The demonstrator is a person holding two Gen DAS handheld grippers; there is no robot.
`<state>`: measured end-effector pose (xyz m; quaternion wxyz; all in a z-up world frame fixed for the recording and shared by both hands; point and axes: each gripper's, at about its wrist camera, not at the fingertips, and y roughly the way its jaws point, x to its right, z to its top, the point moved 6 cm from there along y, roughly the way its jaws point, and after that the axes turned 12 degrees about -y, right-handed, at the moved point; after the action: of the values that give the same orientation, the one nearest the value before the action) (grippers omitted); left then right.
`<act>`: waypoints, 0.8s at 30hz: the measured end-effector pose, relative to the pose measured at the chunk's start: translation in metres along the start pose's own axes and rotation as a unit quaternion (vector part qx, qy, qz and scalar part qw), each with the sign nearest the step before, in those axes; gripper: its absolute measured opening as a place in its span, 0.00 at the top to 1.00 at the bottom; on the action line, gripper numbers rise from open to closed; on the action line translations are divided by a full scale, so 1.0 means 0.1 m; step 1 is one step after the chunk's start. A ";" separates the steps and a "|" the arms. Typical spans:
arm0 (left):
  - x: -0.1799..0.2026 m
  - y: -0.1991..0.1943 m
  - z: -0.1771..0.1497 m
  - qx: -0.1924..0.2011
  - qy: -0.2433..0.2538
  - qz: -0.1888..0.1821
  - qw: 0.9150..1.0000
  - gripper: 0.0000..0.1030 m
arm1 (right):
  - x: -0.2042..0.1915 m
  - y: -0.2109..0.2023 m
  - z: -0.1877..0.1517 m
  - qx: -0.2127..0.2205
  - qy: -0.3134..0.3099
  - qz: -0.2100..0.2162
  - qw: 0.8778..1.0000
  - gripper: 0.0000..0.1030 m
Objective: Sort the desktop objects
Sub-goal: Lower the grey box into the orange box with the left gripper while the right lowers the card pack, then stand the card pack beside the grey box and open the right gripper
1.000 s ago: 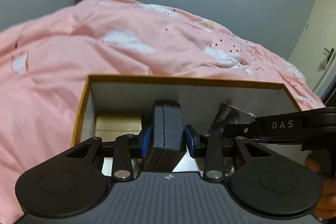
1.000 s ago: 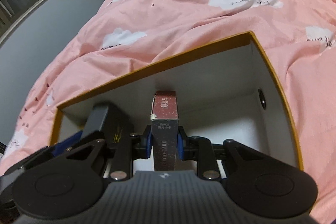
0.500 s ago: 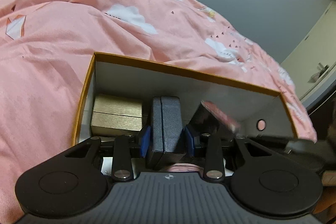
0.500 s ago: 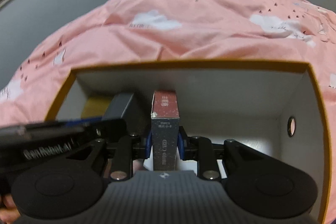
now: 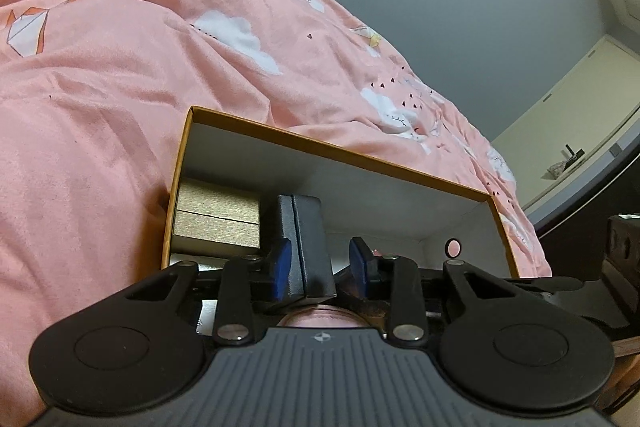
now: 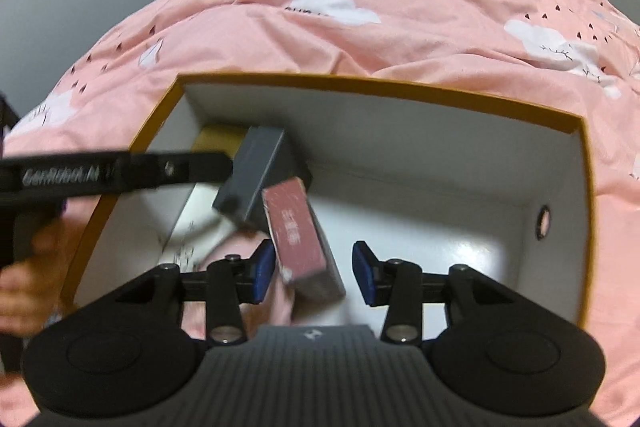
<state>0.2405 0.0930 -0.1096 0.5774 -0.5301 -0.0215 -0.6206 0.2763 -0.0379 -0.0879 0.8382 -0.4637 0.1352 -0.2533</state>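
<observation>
An open cardboard box with an orange rim (image 5: 332,147) (image 6: 360,83) lies on a pink bedspread. My left gripper (image 5: 320,267) is open; a black case (image 5: 306,243) stands between its jaws against the left pad. My right gripper (image 6: 314,271) is open; a red card box (image 6: 298,235) lies tilted between its jaws inside the box, leaning by the black case (image 6: 256,175). A gold box (image 5: 218,223) sits in the box's left corner.
The pink bedspread (image 5: 120,87) with cloud prints surrounds the box. The left gripper's arm (image 6: 100,175) and the hand holding it cross the right wrist view at left. A grey wall and a door lie beyond the bed.
Both grippers opened. The right one let go of the red card box, which tipped over inside the box. The left one released the black case. Both pulled back slightly.
</observation>
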 end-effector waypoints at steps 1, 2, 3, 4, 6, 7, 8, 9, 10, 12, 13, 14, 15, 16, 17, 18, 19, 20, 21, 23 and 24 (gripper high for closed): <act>0.00 0.00 0.00 0.000 0.002 0.001 1.000 0.66 | -0.01 -0.02 -0.03 -0.007 -0.009 0.003 1.000 0.57; 0.00 0.00 0.00 0.000 0.004 0.001 1.000 0.66 | -0.02 -0.04 -0.05 -0.012 -0.014 0.006 1.000 0.57; 0.01 0.00 -0.01 -0.001 0.006 0.000 1.000 0.66 | -0.03 -0.05 -0.07 -0.019 -0.021 0.008 1.000 0.58; 0.01 0.00 0.00 -0.001 0.007 -0.001 1.000 0.66 | -0.04 -0.05 -0.09 -0.025 -0.030 0.008 0.999 0.59; 0.01 0.00 -0.01 -0.001 0.008 -0.001 1.000 0.67 | -0.06 -0.01 -0.10 -0.038 -0.045 -0.001 0.998 0.63; 0.00 -0.01 -0.01 0.000 0.009 -0.001 1.000 0.67 | -0.06 0.02 -0.10 -0.045 -0.045 -0.006 0.998 0.66; 0.00 -0.01 -0.02 0.000 0.011 0.001 1.000 0.68 | -0.06 0.06 -0.09 -0.050 -0.041 -0.005 0.998 0.73; 0.00 -0.01 -0.02 0.000 0.013 0.002 1.000 0.69 | -0.06 0.10 -0.08 -0.052 -0.035 0.001 0.998 0.77; 0.00 -0.01 -0.03 0.000 0.015 0.003 1.000 0.69 | -0.06 0.13 -0.06 -0.050 -0.029 0.007 0.998 0.78; 0.00 -0.01 -0.03 0.000 0.016 0.003 1.000 0.69 | -0.07 0.18 -0.03 -0.050 -0.021 0.005 0.999 0.81; 0.00 -0.01 -0.03 0.000 0.017 0.003 1.000 0.69 | -0.06 0.20 -0.01 -0.047 -0.016 0.003 0.999 0.81; 0.00 -0.01 -0.03 0.000 0.017 0.003 1.000 0.69 | -0.05 0.22 0.01 -0.043 -0.008 0.003 0.999 0.81; 0.00 -0.01 -0.03 -0.001 0.016 0.002 1.000 0.69 | -0.04 0.23 0.03 -0.039 0.005 0.007 0.999 0.82; 0.00 -0.01 -0.03 -0.001 0.017 0.002 1.000 0.69 | -0.02 0.25 0.05 -0.036 0.019 0.013 0.999 0.83; -0.01 -0.01 -0.03 -0.001 0.018 0.002 1.000 0.70 | -0.01 0.26 0.06 -0.032 0.031 0.017 0.999 0.83; -0.01 -0.01 -0.03 -0.002 0.018 0.002 1.000 0.70 | 0.00 0.27 0.07 -0.029 0.043 0.019 0.998 0.84; -0.01 -0.01 -0.03 -0.002 0.017 0.000 1.000 0.70 | 0.02 0.29 0.09 -0.026 0.053 0.016 0.998 0.83; -0.01 -0.01 -0.03 -0.003 0.016 -0.001 1.000 0.70 | 0.03 0.31 0.10 -0.024 0.063 0.012 0.998 0.82; -0.01 0.00 -0.03 -0.003 0.016 -0.002 1.000 0.71 | 0.05 0.32 0.11 -0.020 0.073 0.006 0.997 0.82; -0.01 0.00 -0.03 -0.003 0.016 -0.002 1.000 0.71 | 0.10 0.35 0.14 -0.010 0.095 -0.004 0.995 0.82; 0.00 0.00 -0.03 -0.003 0.017 -0.003 1.000 0.71 | 0.13 0.37 0.15 -0.004 0.106 -0.010 0.994 0.81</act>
<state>0.2380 0.0912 -0.1113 0.5745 -0.5214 -0.0114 -0.6308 0.3051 -0.0175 -0.1111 0.8146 -0.4389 0.2202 -0.3087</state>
